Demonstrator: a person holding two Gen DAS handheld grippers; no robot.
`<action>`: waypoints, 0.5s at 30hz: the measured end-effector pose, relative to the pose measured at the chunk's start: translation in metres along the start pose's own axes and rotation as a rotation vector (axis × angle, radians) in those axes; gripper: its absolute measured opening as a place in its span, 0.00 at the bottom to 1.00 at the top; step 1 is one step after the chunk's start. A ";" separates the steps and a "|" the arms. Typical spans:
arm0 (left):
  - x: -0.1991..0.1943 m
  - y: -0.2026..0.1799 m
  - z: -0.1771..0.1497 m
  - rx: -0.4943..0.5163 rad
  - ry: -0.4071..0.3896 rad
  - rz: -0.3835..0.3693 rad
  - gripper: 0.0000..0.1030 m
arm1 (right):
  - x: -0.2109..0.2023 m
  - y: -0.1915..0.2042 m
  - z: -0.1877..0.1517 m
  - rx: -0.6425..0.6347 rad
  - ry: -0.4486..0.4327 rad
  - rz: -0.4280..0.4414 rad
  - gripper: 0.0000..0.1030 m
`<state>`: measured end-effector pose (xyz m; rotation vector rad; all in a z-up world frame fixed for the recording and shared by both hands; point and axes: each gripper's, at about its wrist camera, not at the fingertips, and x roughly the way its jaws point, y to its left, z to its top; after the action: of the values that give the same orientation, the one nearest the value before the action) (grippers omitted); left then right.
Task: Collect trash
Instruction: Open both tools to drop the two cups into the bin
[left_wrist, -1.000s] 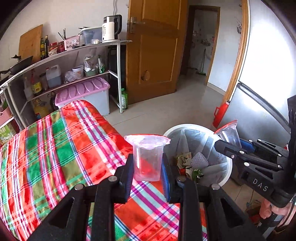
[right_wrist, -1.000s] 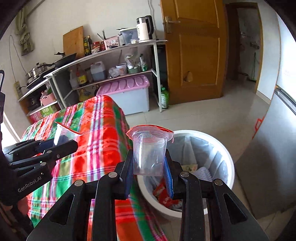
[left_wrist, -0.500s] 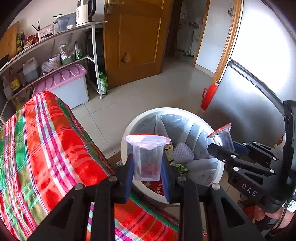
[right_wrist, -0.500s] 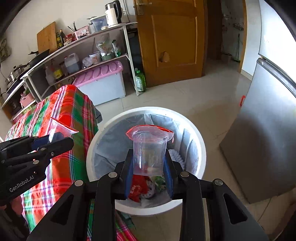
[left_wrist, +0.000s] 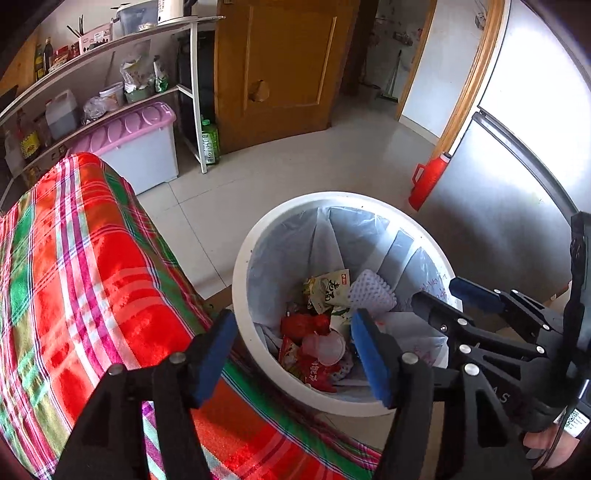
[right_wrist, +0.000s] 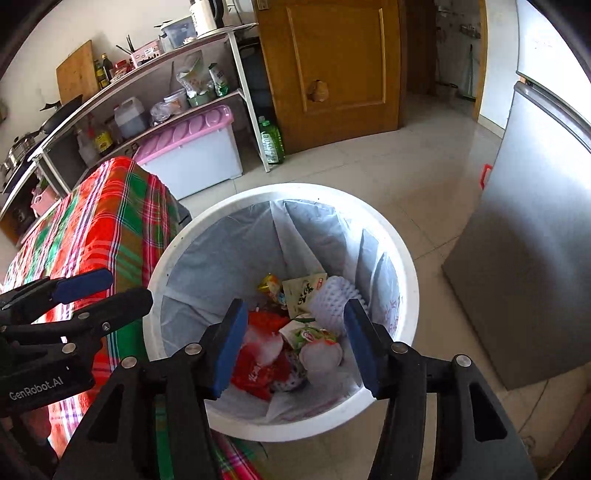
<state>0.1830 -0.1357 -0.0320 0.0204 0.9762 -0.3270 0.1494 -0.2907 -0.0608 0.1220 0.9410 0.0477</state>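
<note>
A white round trash bin (left_wrist: 240, 266) with a pale liner stands on the floor beside the table; it also shows in the right wrist view (right_wrist: 410, 280). Inside lie wrappers, a white foam net (right_wrist: 332, 295) and clear plastic cups (left_wrist: 325, 347) (right_wrist: 319, 354). My left gripper (left_wrist: 291, 354) is open and empty above the bin's near rim. My right gripper (right_wrist: 295, 339) is open and empty over the bin. The right gripper also shows in the left wrist view (left_wrist: 443, 295), the left gripper in the right wrist view (right_wrist: 110, 288).
A table with a red and green plaid cloth (left_wrist: 74, 258) lies left of the bin. A grey fridge (right_wrist: 535, 258) stands right, with a red flask (left_wrist: 428, 181) at its base. A shelf rack and a pink-lidded box (right_wrist: 192, 147) stand behind, by a wooden door (right_wrist: 340, 66).
Both grippers moved from over the table to above the bin, then opened. The two clear cups that they held have dropped into the bin.
</note>
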 end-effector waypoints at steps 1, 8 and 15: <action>-0.001 0.001 0.000 -0.001 -0.007 0.002 0.65 | -0.001 0.000 0.000 0.001 -0.004 -0.006 0.54; -0.027 0.007 -0.005 -0.008 -0.061 -0.009 0.66 | -0.029 0.006 -0.004 0.015 -0.083 -0.007 0.54; -0.064 0.010 -0.023 -0.005 -0.151 0.038 0.69 | -0.069 0.021 -0.019 -0.015 -0.171 -0.011 0.54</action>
<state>0.1344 -0.1056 0.0065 0.0096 0.8259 -0.2870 0.0942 -0.2747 -0.0140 0.1049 0.7707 0.0336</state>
